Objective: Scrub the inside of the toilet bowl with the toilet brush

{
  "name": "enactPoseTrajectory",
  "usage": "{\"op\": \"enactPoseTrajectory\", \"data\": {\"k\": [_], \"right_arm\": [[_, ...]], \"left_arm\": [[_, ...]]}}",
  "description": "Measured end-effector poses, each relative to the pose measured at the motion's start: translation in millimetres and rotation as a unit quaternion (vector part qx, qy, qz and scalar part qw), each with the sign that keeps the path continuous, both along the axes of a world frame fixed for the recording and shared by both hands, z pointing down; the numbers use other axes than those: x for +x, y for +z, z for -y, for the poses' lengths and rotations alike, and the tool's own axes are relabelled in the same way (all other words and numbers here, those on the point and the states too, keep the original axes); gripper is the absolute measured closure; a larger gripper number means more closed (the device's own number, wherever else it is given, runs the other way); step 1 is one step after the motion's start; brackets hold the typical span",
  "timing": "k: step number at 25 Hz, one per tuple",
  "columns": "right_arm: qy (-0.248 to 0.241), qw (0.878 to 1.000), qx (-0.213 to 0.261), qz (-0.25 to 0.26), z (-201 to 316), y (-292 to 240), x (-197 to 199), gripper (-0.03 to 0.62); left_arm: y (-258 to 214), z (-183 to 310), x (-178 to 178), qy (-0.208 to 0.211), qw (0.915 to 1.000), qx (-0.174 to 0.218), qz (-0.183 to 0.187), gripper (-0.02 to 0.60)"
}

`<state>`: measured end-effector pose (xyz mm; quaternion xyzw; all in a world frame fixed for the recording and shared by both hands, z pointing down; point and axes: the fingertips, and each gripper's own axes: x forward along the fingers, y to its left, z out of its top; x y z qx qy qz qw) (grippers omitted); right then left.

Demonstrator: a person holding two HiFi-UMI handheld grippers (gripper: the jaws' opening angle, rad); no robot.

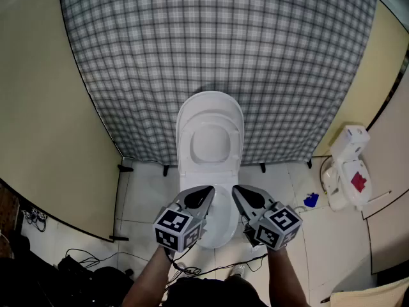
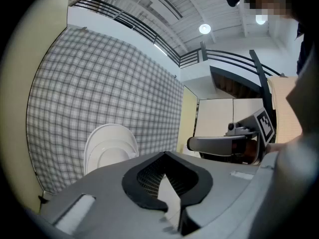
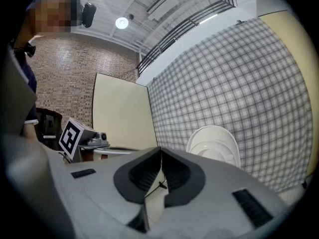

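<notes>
Both grippers hang over the front of the toilet bowl (image 1: 219,217), and the head view shows the left gripper (image 1: 208,190) and right gripper (image 1: 236,189) side by side, covering most of the bowl's rim. Each gripper's own view shows its jaws closed tip to tip with nothing between them.

The lid (image 1: 209,139) stands raised against a checked cloth (image 1: 217,43) that hangs behind the toilet. Only the head view takes in the tiled floor (image 1: 144,190). It shows a tangle of cables (image 1: 83,261) at the near left corner, and a white object with a red patch (image 1: 348,168) and a small blue thing (image 1: 311,200) near the right edge. Whether either one is the toilet brush I cannot tell.

The gripper views look upward instead, to a ceiling light (image 2: 205,29) and a brick wall (image 3: 65,68). The bowl's inside shows in neither of them.
</notes>
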<state>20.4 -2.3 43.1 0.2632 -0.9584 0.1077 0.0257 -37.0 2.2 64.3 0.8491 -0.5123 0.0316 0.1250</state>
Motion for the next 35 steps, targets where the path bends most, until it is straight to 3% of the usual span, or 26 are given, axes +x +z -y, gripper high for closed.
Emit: {"op": "enactPoseTrajectory", "data": {"k": [12, 29, 30, 31, 35], "right_arm": [[0.026, 0.999, -0.03, -0.036, 22.1, 67.0, 23.7, 0.566], [0.092, 0.984, -0.116, -0.104, 39.0, 280.1, 93.9, 0.56], [0.097, 0.982, -0.12, -0.108, 40.2, 292.8, 99.6, 0.555], [0.103, 0.98, -0.125, -0.112, 40.5, 305.4, 105.6, 0.5], [0.13, 0.974, -0.138, -0.128, 42.3, 354.1, 134.3, 0.491]], "left_arm": [[73.9, 13.5, 8.0, -0.009, 0.9997, -0.022, -0.011, 0.572], [269.9, 15.9, 52.6, 0.028, 0.9938, -0.107, -0.002, 0.572], [280.1, 16.4, 54.5, 0.031, 0.9935, -0.11, -0.001, 0.572], [289.7, 16.4, 56.9, 0.033, 0.9931, -0.112, -0.001, 0.572], [324.1, 19.7, 71.1, 0.049, 0.9918, -0.118, 0.0, 0.572]]}}
